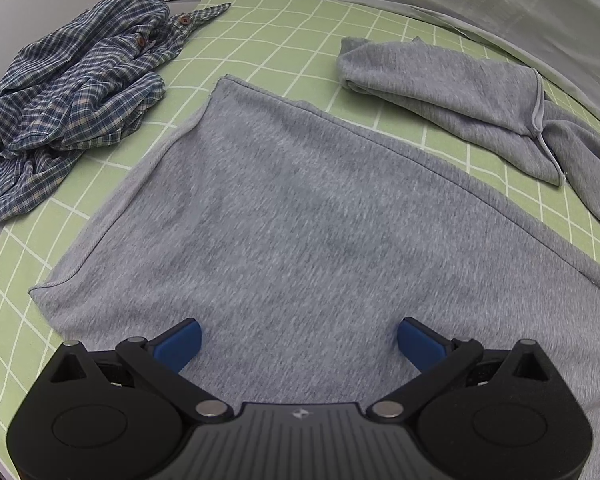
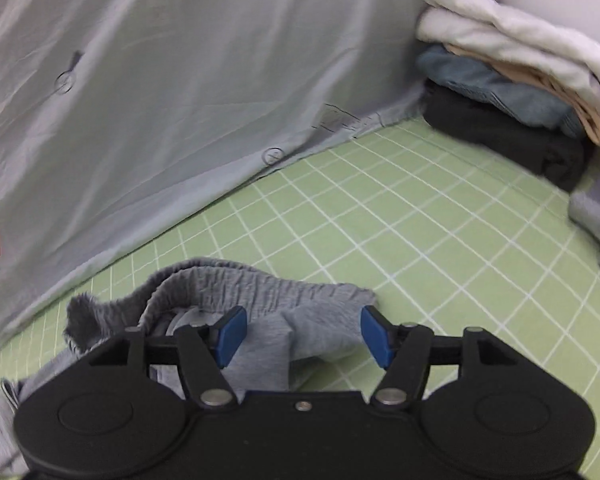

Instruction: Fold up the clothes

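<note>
Grey sweatshirt [image 1: 284, 216] lies flat, sleeve [image 1: 452, 92] folded; left tongs [image 1: 299, 344] and right tongs [image 2: 303, 334] gape empty.

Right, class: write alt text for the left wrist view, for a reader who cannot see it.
An open left gripper with blue pads hovers over a flat grey fleece sweatshirt on a green checked sheet. One grey sleeve lies bunched at upper right; a crumpled blue plaid shirt sits at left.

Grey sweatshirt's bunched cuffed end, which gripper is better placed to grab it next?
Right. The right gripper is open with the grey sweatshirt's ribbed cuff bunched between its fingers; the left gripper hovers over flat fabric.
</note>
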`<state>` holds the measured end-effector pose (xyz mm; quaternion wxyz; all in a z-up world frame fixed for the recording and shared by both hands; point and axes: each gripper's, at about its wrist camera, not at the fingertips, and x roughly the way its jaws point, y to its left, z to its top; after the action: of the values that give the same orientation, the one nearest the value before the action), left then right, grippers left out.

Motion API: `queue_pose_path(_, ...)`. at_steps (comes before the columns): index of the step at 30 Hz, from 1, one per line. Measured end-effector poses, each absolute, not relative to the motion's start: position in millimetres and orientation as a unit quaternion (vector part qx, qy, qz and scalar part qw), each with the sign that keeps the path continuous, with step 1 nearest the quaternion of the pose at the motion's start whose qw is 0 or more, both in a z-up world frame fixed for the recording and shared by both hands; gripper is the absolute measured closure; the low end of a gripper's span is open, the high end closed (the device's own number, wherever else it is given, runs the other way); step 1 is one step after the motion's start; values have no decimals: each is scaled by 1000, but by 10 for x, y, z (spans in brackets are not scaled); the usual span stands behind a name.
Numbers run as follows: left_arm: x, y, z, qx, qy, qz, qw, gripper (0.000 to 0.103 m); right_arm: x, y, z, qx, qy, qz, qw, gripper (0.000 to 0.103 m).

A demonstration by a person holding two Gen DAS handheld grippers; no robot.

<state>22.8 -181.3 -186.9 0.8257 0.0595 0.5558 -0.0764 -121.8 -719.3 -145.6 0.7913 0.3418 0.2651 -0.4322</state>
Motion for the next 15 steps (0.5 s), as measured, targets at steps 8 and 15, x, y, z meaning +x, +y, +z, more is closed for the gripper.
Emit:
queue_pose_path(8,221,-1809,-1863,50,561,-61,824,0,-1334,-7528,-1880,466,258,-407,742,71)
queue_pose_path(15,218,-1817,-1861,50,562,-61,823,0,-1837,-7561,-1494,404,201,-447,772,101)
